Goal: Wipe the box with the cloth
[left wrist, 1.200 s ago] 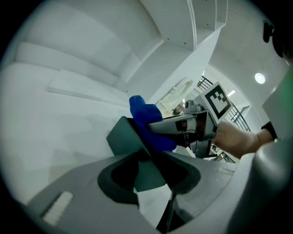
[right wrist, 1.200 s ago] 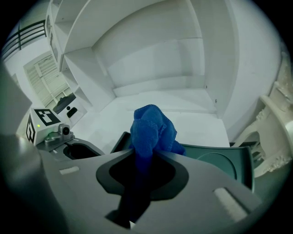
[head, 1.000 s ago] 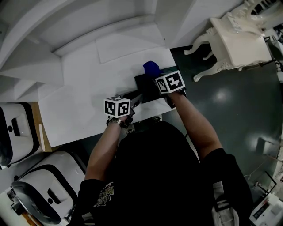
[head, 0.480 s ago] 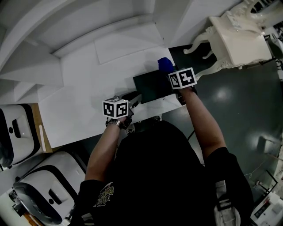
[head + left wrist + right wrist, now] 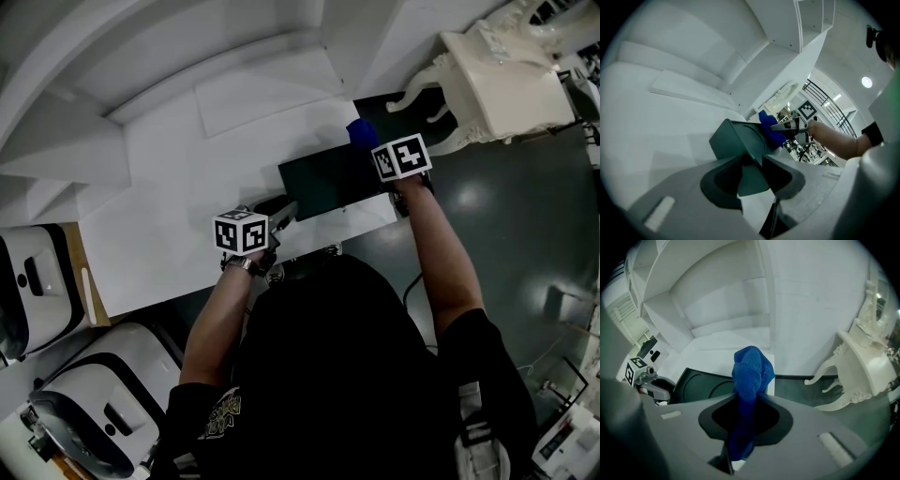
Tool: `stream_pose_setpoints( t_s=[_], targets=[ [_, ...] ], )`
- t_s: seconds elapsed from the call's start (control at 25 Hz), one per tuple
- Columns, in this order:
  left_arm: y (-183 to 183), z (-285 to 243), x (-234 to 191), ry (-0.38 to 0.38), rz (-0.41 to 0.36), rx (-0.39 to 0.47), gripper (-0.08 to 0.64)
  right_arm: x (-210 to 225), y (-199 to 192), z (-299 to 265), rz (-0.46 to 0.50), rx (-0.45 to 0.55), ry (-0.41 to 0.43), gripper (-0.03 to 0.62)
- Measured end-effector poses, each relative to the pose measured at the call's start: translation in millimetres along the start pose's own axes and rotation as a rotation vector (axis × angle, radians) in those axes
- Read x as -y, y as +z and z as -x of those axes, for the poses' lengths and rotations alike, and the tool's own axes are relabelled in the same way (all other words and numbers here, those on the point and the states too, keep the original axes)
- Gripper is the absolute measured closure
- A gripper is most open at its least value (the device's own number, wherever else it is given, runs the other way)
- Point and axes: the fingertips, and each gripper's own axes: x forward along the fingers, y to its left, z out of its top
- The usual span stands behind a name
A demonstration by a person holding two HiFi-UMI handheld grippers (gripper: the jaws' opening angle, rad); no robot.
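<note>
My right gripper [image 5: 743,420] is clamped tight on the blue cloth [image 5: 751,369], which bunches up past the jaws. In the head view it's at the far right corner of the dark box [image 5: 319,183], upper middle of the frame, and I honestly can't tell if it's touching. My left gripper [image 5: 752,171] is pinched shut on the box's near left corner. The box lies flat on the white table [image 5: 178,197]. An ornate white chair [image 5: 506,80] stands upper right on the dark floor [image 5: 525,216].

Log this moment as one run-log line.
left gripper: shut on box | right gripper: shut on cloth | cloth: at box's right end
</note>
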Motion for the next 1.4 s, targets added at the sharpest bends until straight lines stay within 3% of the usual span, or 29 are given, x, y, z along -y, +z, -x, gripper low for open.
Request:
stream_pose_setpoints(
  t_s=[0.28,0.6,0.96,1.4],
  targets=[
    [1,-1,1,-0.005,0.007,0.007,0.416,0,0,0,-0.017,0.024,0.012,0.502],
    [-1,0,0,-0.005,0.007,-0.003,0.416,-10,-4,4,0.034,0.123,-0.056,0.5],
    [0,0,-2,-0.01,0.006,-0.009,0.416,-72,-32,12,0.034,0.22,0.079,0.5],
    [0,-1,-2,-0.01,-0.011,-0.016,0.414,-205,-96,17,0.308,0.201,0.267,0.5]
  ],
)
